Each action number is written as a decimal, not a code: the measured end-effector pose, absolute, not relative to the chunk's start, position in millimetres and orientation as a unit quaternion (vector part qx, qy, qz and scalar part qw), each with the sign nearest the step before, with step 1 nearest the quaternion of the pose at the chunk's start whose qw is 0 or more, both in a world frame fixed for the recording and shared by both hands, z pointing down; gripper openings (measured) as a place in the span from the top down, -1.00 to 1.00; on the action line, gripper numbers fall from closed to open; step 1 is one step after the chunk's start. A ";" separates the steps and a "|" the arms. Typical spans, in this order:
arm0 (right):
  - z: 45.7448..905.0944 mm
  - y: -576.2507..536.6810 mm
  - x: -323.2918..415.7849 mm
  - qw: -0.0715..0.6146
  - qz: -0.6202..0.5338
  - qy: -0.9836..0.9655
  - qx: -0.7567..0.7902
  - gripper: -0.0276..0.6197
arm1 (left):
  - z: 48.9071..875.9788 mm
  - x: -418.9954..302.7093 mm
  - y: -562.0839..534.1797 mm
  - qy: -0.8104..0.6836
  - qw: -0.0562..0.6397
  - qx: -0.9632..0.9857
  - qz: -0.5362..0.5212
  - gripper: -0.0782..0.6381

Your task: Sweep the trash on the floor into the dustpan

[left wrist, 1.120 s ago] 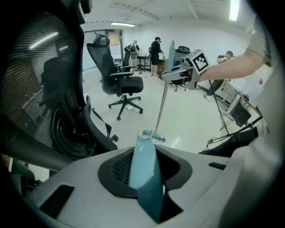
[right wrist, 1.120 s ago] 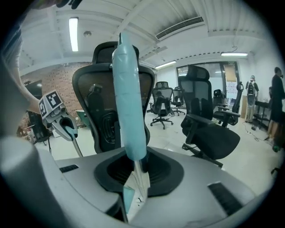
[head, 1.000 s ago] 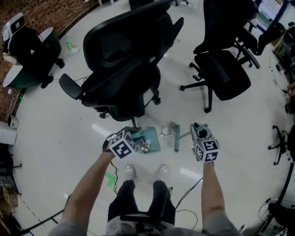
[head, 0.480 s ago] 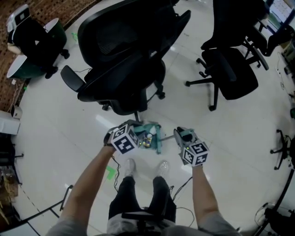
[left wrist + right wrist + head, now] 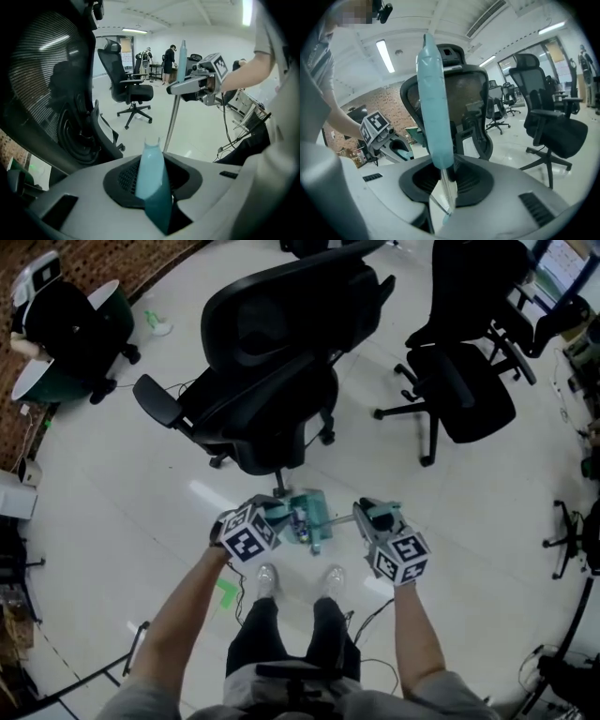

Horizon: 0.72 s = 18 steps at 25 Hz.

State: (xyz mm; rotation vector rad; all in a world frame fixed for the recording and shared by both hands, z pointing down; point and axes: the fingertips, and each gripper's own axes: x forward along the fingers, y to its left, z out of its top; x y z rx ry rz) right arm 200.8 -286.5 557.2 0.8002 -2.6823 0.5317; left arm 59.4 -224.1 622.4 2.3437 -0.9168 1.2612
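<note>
In the head view a teal dustpan (image 5: 307, 512) sits low over the white floor just ahead of my feet, with small bits of trash (image 5: 298, 524) in it. My left gripper (image 5: 269, 514) is shut on the dustpan's handle (image 5: 151, 174), which fills its jaws in the left gripper view. The right gripper (image 5: 369, 515) is shut on the teal broom handle (image 5: 433, 112). The broom head (image 5: 322, 539) lies against the dustpan's right side. From the left gripper view I see the right gripper (image 5: 180, 87) and the broom's thin pole (image 5: 171, 123).
A large black office chair (image 5: 272, 381) stands directly beyond the dustpan, its base close to it. A second black chair (image 5: 459, 390) is at the right. My shoes (image 5: 265, 582) are right behind the dustpan. A cable (image 5: 375, 615) runs along the floor by my right leg.
The right gripper and broom have moved left up to the dustpan. The white scrap that lay on the floor between them is no longer seen there. The left gripper has barely shifted.
</note>
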 end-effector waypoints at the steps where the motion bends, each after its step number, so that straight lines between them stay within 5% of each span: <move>1: 543.9 -285.6 205.4 0.143 0.174 -0.931 0.288 0.70 | 620.3 60.0 -223.1 -0.320 0.163 0.824 0.439 0.50; 18: 487.1 -283.5 341.2 0.162 0.101 -0.878 0.439 0.71 | 641.5 177.6 -287.2 -0.317 0.149 0.847 0.400 0.50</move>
